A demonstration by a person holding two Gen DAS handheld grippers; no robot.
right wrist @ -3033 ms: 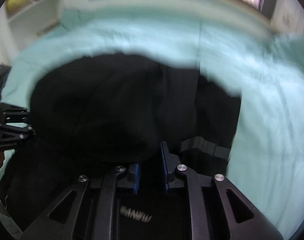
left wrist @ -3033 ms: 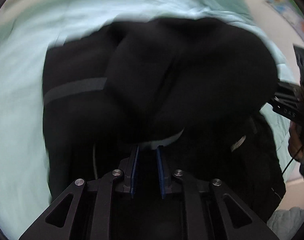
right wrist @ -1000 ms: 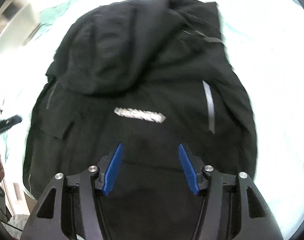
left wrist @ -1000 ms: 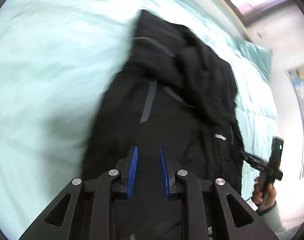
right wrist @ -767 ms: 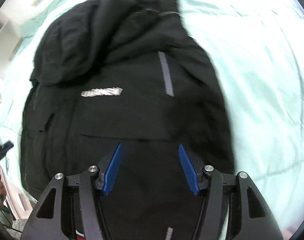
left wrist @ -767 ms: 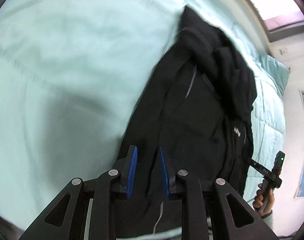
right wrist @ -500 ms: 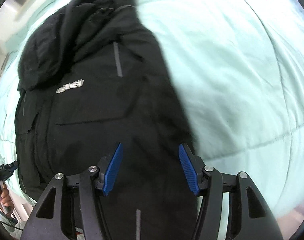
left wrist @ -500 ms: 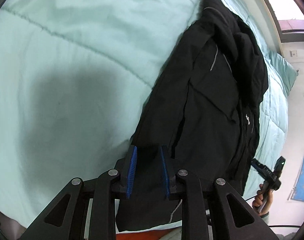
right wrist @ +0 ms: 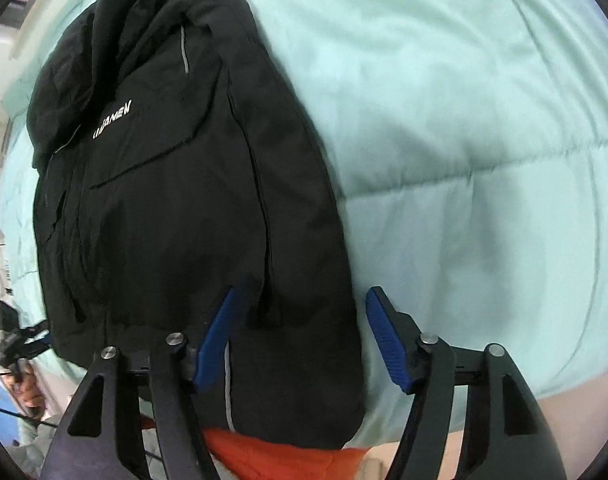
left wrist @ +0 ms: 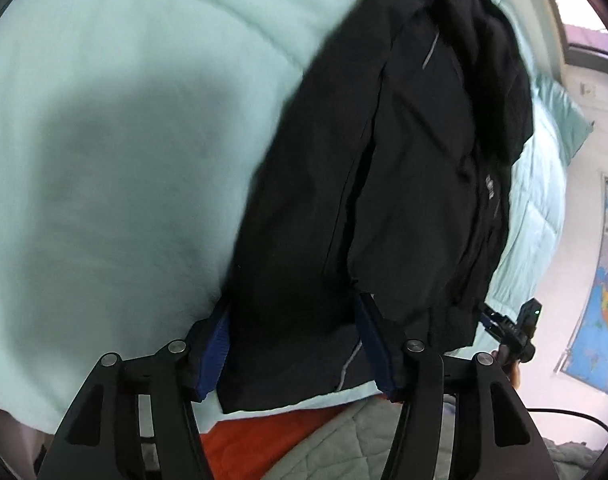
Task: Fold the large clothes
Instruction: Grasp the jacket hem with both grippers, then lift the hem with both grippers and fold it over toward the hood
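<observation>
A black jacket (right wrist: 175, 200) lies lengthwise on a pale green quilt (right wrist: 464, 120), hood end far, hem end near at the quilt's near edge. Nothing here is a container; the quilt is the only thing bearing anything, and only the jacket rests on it. The left gripper (left wrist: 291, 344) is at the jacket's near left corner, jaws spread wide with the hem corner lying between the blue pads, no pinch visible. The right gripper (right wrist: 299, 336) is at the near right corner, jaws also wide apart: the left pad over the fabric, the right pad over bare quilt just past the jacket's edge. The right view shows white chest lettering (right wrist: 112, 119), a grey stripe near the shoulder, a pocket flap and a grey hem stripe near the pads; in the left view the lettering is only a blurred sliver. The left view alone shows a pillow (left wrist: 560, 120) at the far right, a coloured map (left wrist: 600, 308) on the wall and a window corner. Each view catches the other gripper small at the frame's side. Orange fabric (right wrist: 271, 456) shows under the quilt's near edge in both views, with grey quilted cloth (left wrist: 352, 444) beside it in the left view.
</observation>
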